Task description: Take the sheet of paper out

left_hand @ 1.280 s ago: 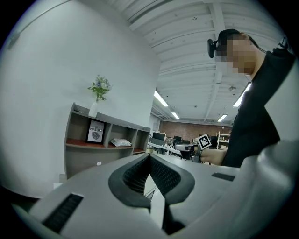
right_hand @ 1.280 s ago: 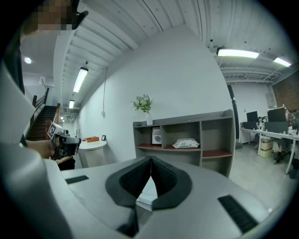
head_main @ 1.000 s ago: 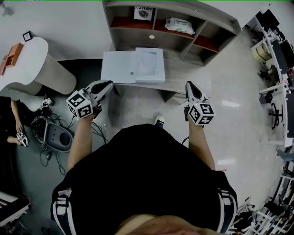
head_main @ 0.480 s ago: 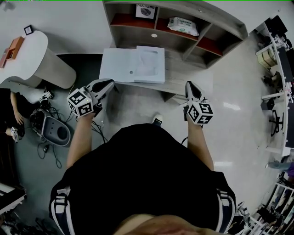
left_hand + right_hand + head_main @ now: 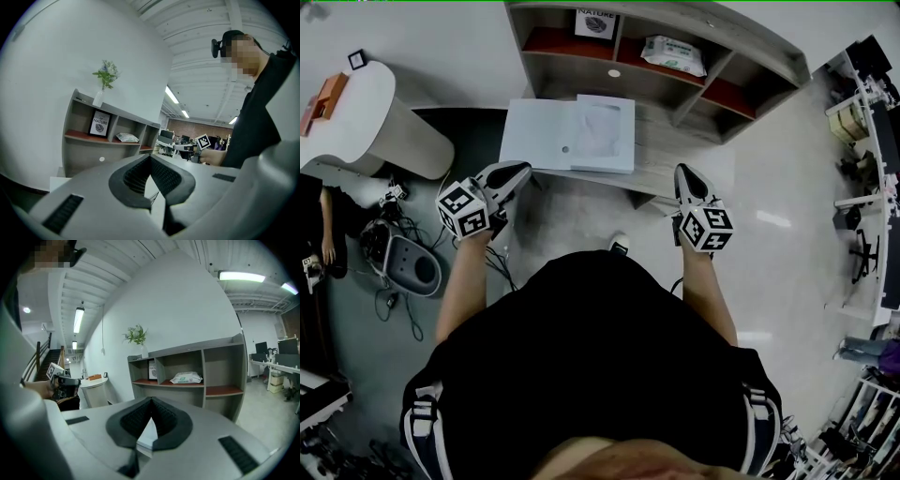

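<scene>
Overhead view of a standing person with both claws held out before a low desk (image 5: 661,155). We read the left claw (image 5: 517,169) as closed: in its own view the ribbed pads (image 5: 140,174) meet at the tip with nothing between them. The right claw (image 5: 682,171) is likewise together and empty. Both hang by the desk's near edge, the left one close to the folder but clear of it. A white folder (image 5: 546,134) lies flat towards the desk's left end. We locate the sheet of paper (image 5: 602,131) in the folder's right half, apparently under a clear cover. On the far side stands a shelf unit (image 5: 675,89) carrying a framed print (image 5: 596,22) and a pack of wipes (image 5: 673,54).
</scene>
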Tool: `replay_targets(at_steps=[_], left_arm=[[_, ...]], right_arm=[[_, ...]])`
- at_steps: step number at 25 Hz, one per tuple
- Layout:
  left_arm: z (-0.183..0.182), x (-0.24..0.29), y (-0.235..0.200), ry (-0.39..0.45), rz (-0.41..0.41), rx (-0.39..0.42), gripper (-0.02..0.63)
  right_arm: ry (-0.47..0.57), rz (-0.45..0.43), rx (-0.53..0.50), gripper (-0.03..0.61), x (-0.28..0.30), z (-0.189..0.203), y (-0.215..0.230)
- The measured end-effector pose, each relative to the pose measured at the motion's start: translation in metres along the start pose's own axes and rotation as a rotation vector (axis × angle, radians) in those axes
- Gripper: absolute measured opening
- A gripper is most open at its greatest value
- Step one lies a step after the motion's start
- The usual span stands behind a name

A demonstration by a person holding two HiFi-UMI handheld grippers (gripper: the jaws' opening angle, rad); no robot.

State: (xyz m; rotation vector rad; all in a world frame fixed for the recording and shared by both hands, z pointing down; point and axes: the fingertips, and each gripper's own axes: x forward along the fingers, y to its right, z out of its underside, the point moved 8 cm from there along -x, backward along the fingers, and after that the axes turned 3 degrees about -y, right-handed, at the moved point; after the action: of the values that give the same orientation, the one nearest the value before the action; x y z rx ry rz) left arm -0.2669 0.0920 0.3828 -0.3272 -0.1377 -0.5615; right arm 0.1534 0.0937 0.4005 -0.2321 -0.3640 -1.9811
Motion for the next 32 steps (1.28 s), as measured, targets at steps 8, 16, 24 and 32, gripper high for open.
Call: replay_targets(at_steps=[8, 16, 24, 32], left_arm=[[0.004, 0.015, -0.008, -0.012, -0.016, -0.019, 0.021], [0.006, 0.034, -0.017, -0.018, -0.030, -0.037, 0.021], [0.006, 0.056, -0.026, -0.023, -0.047, -0.051, 0.021], [-0.004, 0.074, -0.029, -0.031, -0.074, -0.062, 0.021]], right_arm=[[-0.001, -0.029, -0.011, 0.012, 0.018, -0.004, 0.014], [-0.016, -0.056, -0.007, 0.012, 0.038, -0.007, 0.031], [-0.026, -0.075, -0.006, 0.012, 0.059, -0.012, 0.055], [-0.029, -0.116, -0.017, 0.012, 0.079, -0.028, 0.074]])
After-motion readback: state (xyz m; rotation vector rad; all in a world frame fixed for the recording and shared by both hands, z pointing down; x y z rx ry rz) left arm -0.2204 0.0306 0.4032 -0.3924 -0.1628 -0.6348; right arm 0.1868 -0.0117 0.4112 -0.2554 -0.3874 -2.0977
